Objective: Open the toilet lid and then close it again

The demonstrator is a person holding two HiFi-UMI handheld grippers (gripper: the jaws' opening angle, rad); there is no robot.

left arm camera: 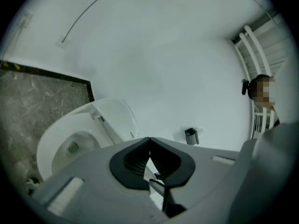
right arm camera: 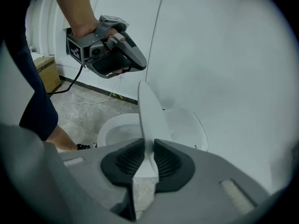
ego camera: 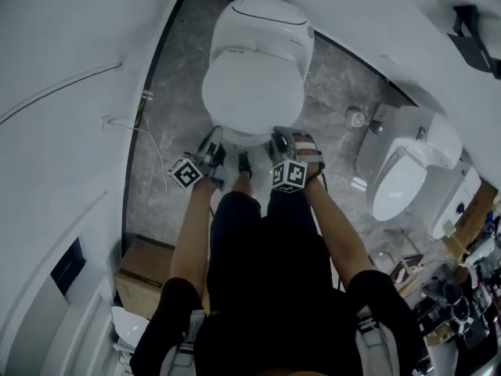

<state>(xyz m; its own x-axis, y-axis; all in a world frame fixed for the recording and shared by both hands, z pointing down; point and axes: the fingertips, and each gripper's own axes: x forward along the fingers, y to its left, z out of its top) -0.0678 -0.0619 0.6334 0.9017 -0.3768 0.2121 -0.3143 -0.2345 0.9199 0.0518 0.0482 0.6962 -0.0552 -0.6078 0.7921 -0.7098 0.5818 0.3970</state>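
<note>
Gripping the toilet lid [right arm camera: 148, 115] at its edge with the right gripper [right arm camera: 146, 148], lid tilted up over the bowl [right arm camera: 117, 129]; with the left gripper [left arm camera: 149, 146] fully closed, nothing between.

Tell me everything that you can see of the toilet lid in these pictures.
The toilet lid is a thin, smooth, white oval panel that looks like plastic. It stands partly raised, tilted up off the bowl, which shows open beside it. The right claw is shut on its front edge, with one pad on each face.
</note>
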